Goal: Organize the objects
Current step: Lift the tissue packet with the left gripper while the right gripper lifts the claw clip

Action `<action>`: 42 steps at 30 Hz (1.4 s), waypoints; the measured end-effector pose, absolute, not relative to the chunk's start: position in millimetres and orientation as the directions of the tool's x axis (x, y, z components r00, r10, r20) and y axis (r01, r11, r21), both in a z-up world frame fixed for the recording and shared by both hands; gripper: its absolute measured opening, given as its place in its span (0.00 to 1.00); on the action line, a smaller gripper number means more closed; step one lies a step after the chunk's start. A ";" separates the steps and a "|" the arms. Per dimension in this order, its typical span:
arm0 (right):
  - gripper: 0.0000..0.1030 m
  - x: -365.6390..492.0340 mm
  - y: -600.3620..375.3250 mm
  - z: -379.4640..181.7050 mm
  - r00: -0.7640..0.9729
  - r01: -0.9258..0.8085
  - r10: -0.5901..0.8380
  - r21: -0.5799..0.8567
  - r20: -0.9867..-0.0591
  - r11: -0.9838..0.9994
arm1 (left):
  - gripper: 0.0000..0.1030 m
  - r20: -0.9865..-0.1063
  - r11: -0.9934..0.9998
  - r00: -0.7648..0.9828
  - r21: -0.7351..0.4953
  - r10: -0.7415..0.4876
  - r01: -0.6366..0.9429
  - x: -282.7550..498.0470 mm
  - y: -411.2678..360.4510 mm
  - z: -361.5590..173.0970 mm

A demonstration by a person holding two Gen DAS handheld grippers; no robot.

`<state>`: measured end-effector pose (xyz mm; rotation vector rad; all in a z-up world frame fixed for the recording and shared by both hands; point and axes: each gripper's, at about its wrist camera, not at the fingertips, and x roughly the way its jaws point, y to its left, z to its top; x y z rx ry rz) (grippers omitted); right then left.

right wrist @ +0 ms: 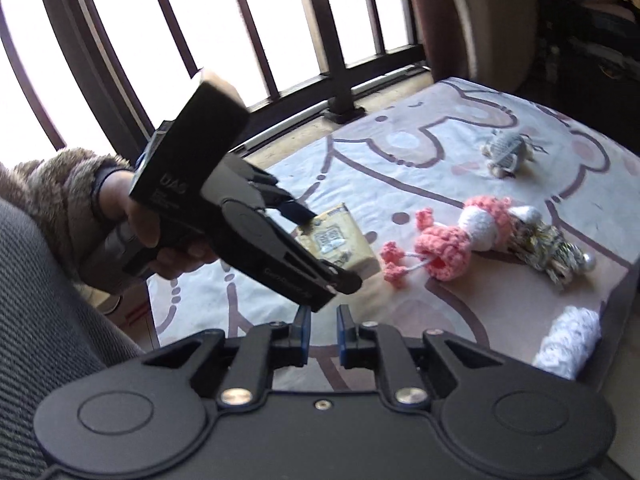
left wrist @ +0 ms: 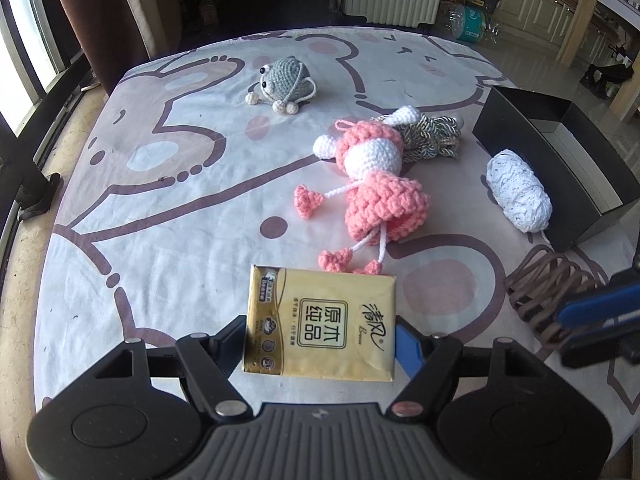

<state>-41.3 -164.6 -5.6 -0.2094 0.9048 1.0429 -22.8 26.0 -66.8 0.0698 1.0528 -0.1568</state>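
Right now my left claw (left wrist: 320, 344) is clamped on a yellow tissue pack (left wrist: 320, 322), one blue-padded finger on each short side, and the pack is lifted clear of the surface (left wrist: 160, 208), which is covered with a pale cloth printed with big cartoon outlines. From the right wrist view I see the same pack (right wrist: 340, 246) gripped in that claw (right wrist: 320, 248), with the hand (right wrist: 160, 236) around its handle and a furry cuff (right wrist: 60, 200) at the wrist.

My right claw (right wrist: 323, 332) has its fingers nearly together with nothing between them; in the left view it shows at the right edge (left wrist: 592, 320), above a coil of brown cord (left wrist: 548, 292).

Just beyond the pack lies a pink and white crocheted doll (left wrist: 372, 184), on its side, its feet close to the pack's far edge. Behind the doll's head, touching it, is a bundle of striped twisted cord (left wrist: 432, 136). Farther off, well apart from the rest, sits a grey crocheted frog (left wrist: 284, 82).

To the right, a white skein of yarn (left wrist: 518, 190) lies against the outer wall of an open black box (left wrist: 560, 160) at the edge of the surface. I cannot tell whether the box holds anything.
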 end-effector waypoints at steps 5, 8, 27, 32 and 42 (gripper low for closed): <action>0.13 -30.5 -210.2 -2.5 0.238 -0.684 0.608 0.314 -0.757 0.659 | 0.73 -0.864 0.983 0.490 -0.029 -0.117 0.184 -25.0 22.3 -65.1; 0.13 -33.6 -234.8 -5.8 0.254 -0.629 0.568 0.313 -0.782 0.712 | 0.73 -0.857 0.979 0.498 -0.036 -0.133 0.200 -26.5 19.5 -62.2; 0.12 -30.1 -289.5 -84.3 0.199 -0.471 0.399 0.270 -0.895 0.840 | 0.73 -0.865 0.954 0.470 -0.032 -0.176 0.298 -31.4 -2.7 -65.4; 0.11 -31.8 -261.1 -77.8 0.188 -0.533 0.478 0.320 -0.858 0.783 | 0.73 -0.867 0.963 0.472 -0.030 -0.159 0.269 -29.9 5.2 -65.3; 0.12 -20.7 -197.9 -50.4 0.187 -0.655 0.603 0.359 -0.775 0.665 | 0.73 -0.862 0.978 0.494 -0.007 -0.112 0.210 -27.4 20.4 -60.1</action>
